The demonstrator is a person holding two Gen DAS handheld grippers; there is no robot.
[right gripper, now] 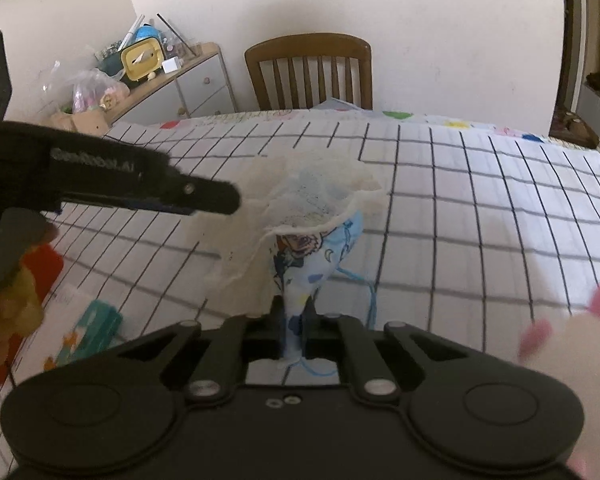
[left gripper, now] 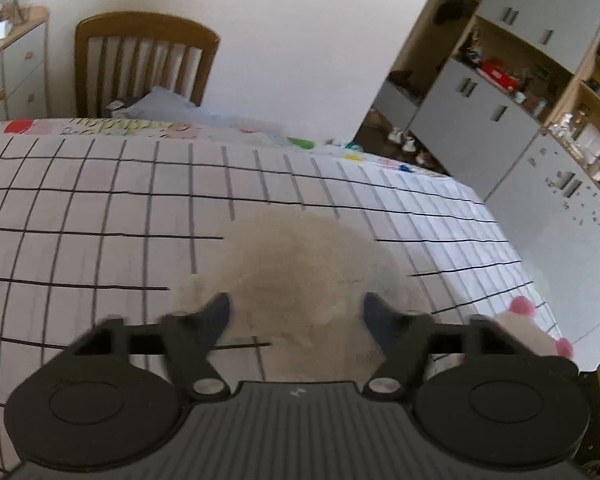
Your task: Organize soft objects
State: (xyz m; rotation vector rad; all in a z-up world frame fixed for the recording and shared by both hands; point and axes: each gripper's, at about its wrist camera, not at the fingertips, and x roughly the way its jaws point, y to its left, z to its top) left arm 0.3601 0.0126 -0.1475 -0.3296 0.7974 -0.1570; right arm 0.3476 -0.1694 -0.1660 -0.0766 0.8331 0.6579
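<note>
My right gripper (right gripper: 294, 312) is shut on a blue printed cloth bag (right gripper: 320, 252) with a cream fuzzy lining (right gripper: 260, 216), held up above the checked tablecloth (right gripper: 480, 208). My left gripper (left gripper: 296, 312) is open, its fingers (left gripper: 216, 316) straddling the blurred cream cloth (left gripper: 300, 264) close in front of it. In the right wrist view the left gripper (right gripper: 220, 200) comes in from the left, its tip at the cloth's cream edge. A white plush toy with pink pompoms (right gripper: 580, 340) lies at the right; it also shows in the left wrist view (left gripper: 532, 328).
A wooden chair (right gripper: 310, 72) stands behind the table. A dresser (right gripper: 172, 84) with clutter is at back left. Grey cabinets and shelves (left gripper: 500, 100) stand to the right. A teal box (right gripper: 92, 328) and a red item (right gripper: 40, 268) lie at the table's left.
</note>
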